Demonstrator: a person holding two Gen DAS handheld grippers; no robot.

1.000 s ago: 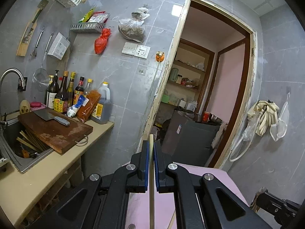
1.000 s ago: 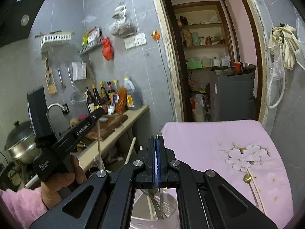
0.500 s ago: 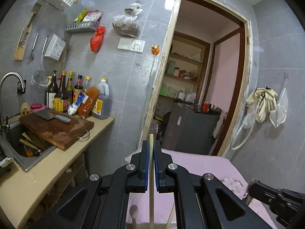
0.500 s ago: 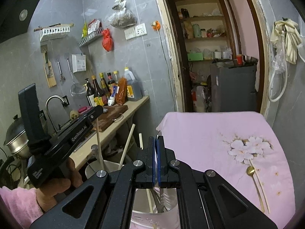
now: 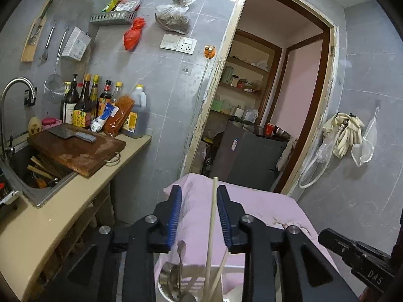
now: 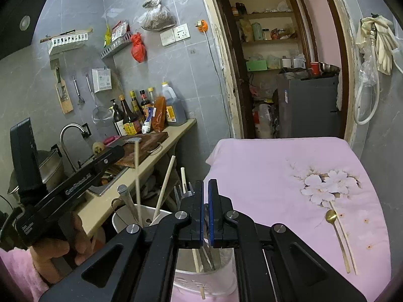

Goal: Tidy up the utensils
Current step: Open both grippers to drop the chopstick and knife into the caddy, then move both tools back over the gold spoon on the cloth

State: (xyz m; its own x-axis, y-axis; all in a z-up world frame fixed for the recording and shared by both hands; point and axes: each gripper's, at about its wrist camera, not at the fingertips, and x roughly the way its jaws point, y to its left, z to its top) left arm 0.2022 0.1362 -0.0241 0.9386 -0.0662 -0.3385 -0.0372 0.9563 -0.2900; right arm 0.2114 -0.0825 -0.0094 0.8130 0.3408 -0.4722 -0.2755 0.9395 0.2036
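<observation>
My left gripper point(image 5: 199, 198) is open above a white utensil holder point(image 5: 176, 284). A light wooden chopstick point(image 5: 211, 226) stands free between its blue pads, its lower end in the holder beside a second chopstick and a metal spoon point(image 5: 180, 251). In the right wrist view the same holder point(image 6: 126, 216) holds several chopsticks, and the loose chopstick point(image 6: 136, 176) looks blurred. My right gripper point(image 6: 205, 201) is shut on a metal utensil point(image 6: 207, 254) whose lower part hangs over a second white holder point(image 6: 216, 276). A gold spoon point(image 6: 335, 229) and a chopstick point(image 6: 343, 236) lie on the pink flowered cloth point(image 6: 264, 166).
A counter point(image 5: 83, 201) at left carries a cutting board with a cleaver point(image 5: 70, 133), bottles point(image 5: 85, 103) and a sink point(image 5: 30, 173). A doorway point(image 5: 272, 100) with a dark cabinet is straight ahead. Gloves and a hose point(image 6: 375, 47) hang on the right wall.
My left gripper has opened and let go of the chopstick, which now stands in the holder. Both views have tilted down a little. The right gripper stays shut.
</observation>
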